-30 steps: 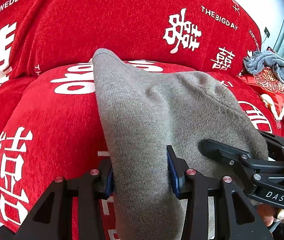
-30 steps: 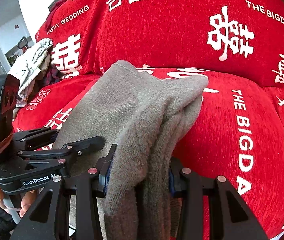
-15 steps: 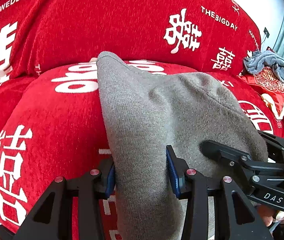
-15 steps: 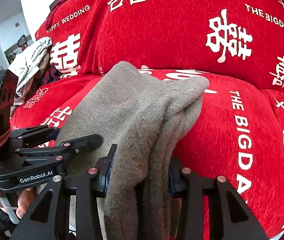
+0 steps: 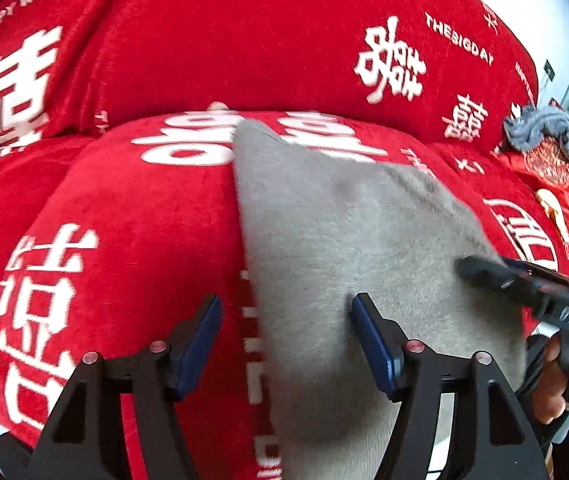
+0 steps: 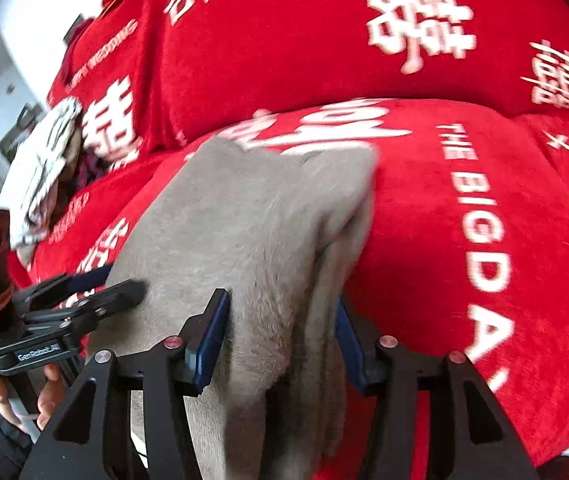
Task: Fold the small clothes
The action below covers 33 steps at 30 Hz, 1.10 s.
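Observation:
A folded grey knit garment (image 5: 348,248) lies on the red sofa seat (image 5: 132,216), its near edge hanging toward me. My left gripper (image 5: 284,340) is open: the garment's left edge lies between the fingers and touches only the right pad (image 5: 372,344). My right gripper (image 6: 280,336) is closed on the garment's (image 6: 244,220) thick folded right edge. Each gripper shows in the other's view, the right one (image 5: 524,284) at the garment's right side, the left one (image 6: 76,304) at its left side.
The sofa backrest (image 5: 244,40) with white lettering rises behind the seat. A blue-grey cloth (image 5: 552,136) lies on a red packet at the far right. A white patterned cloth (image 6: 40,176) lies at the sofa's left end.
My left gripper has opened and let go of the garment's left edge. Both views have shifted and blurred, and the garment now lies lower on the seat. The right gripper still holds.

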Motion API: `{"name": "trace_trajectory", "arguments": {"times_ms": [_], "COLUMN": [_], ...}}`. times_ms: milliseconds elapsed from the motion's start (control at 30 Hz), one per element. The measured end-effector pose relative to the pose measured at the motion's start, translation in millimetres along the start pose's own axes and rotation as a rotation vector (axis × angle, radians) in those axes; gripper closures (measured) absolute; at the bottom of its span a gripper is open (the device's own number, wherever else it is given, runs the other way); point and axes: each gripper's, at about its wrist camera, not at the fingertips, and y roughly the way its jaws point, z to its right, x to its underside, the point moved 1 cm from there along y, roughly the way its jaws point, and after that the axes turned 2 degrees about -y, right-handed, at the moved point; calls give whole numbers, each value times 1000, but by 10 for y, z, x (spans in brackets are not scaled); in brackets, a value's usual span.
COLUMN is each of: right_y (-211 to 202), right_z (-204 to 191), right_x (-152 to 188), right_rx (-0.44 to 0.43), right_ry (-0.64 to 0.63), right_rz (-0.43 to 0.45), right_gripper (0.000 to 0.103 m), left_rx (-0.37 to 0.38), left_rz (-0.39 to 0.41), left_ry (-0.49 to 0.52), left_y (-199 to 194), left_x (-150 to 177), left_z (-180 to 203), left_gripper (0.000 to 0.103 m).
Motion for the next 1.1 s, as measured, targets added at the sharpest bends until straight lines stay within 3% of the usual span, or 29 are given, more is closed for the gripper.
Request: {"name": "trace_trajectory", "arguments": {"times_ms": [67, 100, 233, 333, 500, 667, 867, 1100], "right_y": [-216, -299, -285, -71, 18, -49, 548, 839], "right_z": [-34, -94, -353, -394, -237, -303, -164, -96], "right_x": [-15, -10, 102, 259, 333, 65, -303, -516], "right_rx": [-39, -66, -119, -83, -76, -85, -91, -75], "right_ry": [-10, -32, -127, -157, -110, -130, -57, -56], "right_rz": [61, 76, 33, -30, -55, -16, -135, -165], "right_gripper": [46, 46, 46, 47, 47, 46, 47, 47], "left_rx": [-12, -22, -92, -162, -146, -151, -169, -155], "left_rz": [34, 42, 31, -12, -43, -25, -106, -146], "left_ry": [-28, -40, -20, 24, 16, 32, 31, 18], "left_y": [-144, -166, -137, 19, 105, 131, 553, 803], "left_x": [-24, -25, -2, 74, 105, -217, -496, -615], "left_z": [-75, -102, -77, -39, -90, -51, -28, -57], "left_gripper": [22, 10, 9, 9, 9, 9, 9, 7]}}
